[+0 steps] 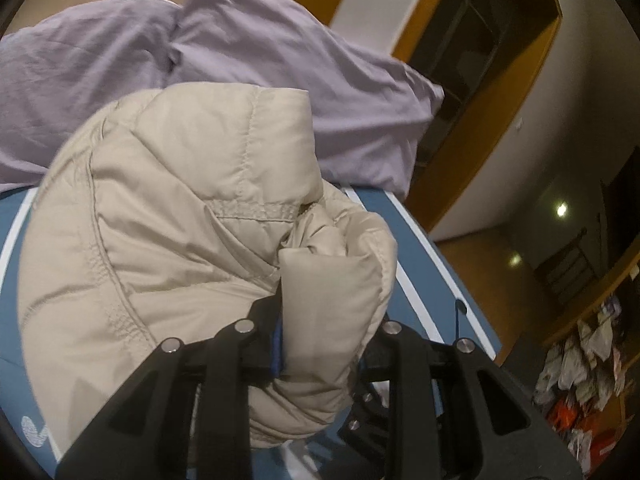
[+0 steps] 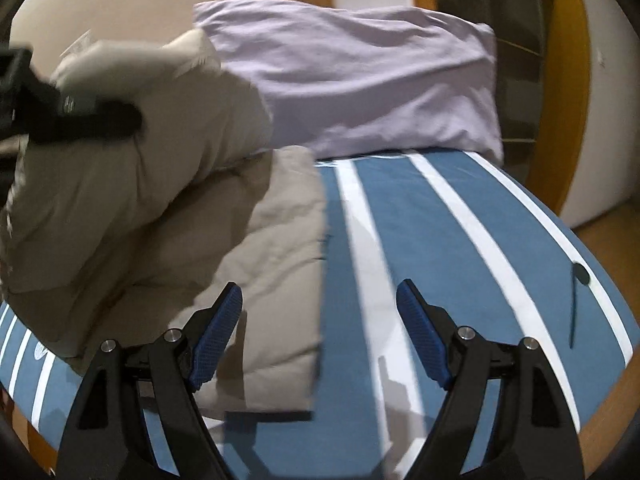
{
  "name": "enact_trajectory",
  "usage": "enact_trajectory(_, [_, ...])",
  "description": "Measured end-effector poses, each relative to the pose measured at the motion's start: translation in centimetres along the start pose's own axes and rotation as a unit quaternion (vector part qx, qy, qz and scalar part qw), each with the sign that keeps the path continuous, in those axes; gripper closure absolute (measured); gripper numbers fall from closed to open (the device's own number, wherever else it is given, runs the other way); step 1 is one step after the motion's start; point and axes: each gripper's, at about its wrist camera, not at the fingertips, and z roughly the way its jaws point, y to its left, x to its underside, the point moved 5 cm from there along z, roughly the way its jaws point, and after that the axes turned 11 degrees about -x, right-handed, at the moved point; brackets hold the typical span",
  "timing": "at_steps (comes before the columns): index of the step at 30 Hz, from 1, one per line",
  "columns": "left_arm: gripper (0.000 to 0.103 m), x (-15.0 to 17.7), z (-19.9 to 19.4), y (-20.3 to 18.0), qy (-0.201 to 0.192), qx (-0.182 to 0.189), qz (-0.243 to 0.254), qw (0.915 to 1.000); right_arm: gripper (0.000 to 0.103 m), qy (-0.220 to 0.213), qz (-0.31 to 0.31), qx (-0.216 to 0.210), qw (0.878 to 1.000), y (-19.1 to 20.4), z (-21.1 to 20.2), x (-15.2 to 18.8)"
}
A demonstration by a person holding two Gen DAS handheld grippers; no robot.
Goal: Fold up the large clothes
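One beige padded jacket (image 1: pixel 180 208) is seen on a bed (image 2: pixel 460 240) covered with a blue sheet striped in white. Part of the jacket is lifted off the bed and bunched, with quilted seams and a stitched band visible across its outer side, while the rest lies flat on the sheet as a folded panel with a straight edge running along one of the white stripes.

A thick fold of the jacket is clamped between the jaws of the left hand-held gripper (image 1: pixel 320 332); the padded cloth fills the gap between its black arms, and a strip of a blue pad can be made out against the fabric. In the right wrist view the same hand-held gripper is seen as a blurred black shape at the upper left, pressed into the raised cloth.

The right hand-held gripper (image 2: pixel 320 336) is held with its jaws wide apart, and nothing is gripped between its blue ribbed pads (image 2: pixel 216 340). The left pad is placed over the flat panel of the jacket and the right pad over the bare sheet; whether either touches cannot be told.

Two lilac pillows (image 1: pixel 200 52) are laid at the far end of the bed, just behind the jacket. Beyond them a wooden-framed opening (image 1: pixel 480 92) and a pale wall are shown, and a cluttered shelf (image 1: pixel 588 360) is visible at the right edge of the left wrist view.
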Motion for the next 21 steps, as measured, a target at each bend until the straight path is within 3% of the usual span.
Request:
enact_trajectory(5, [0.076, 1.1, 1.1, -2.1, 0.009, -0.02, 0.034, 0.9992, 0.022, -0.002, 0.024, 0.015, 1.0, -2.4, -1.0, 0.5])
enact_trajectory(13, [0.045, 0.8, -1.9, -2.0, -0.008, -0.028, 0.036, 0.999, 0.022, -0.02, 0.037, 0.021, 0.999, -3.6, -3.1, 0.1])
enact_trajectory(21, [0.038, -0.5, -5.7, 0.3, -0.042, -0.049, 0.029, 0.9975, 0.022, -0.029, 0.033, 0.016, 0.999, -2.9, -4.4, -0.2])
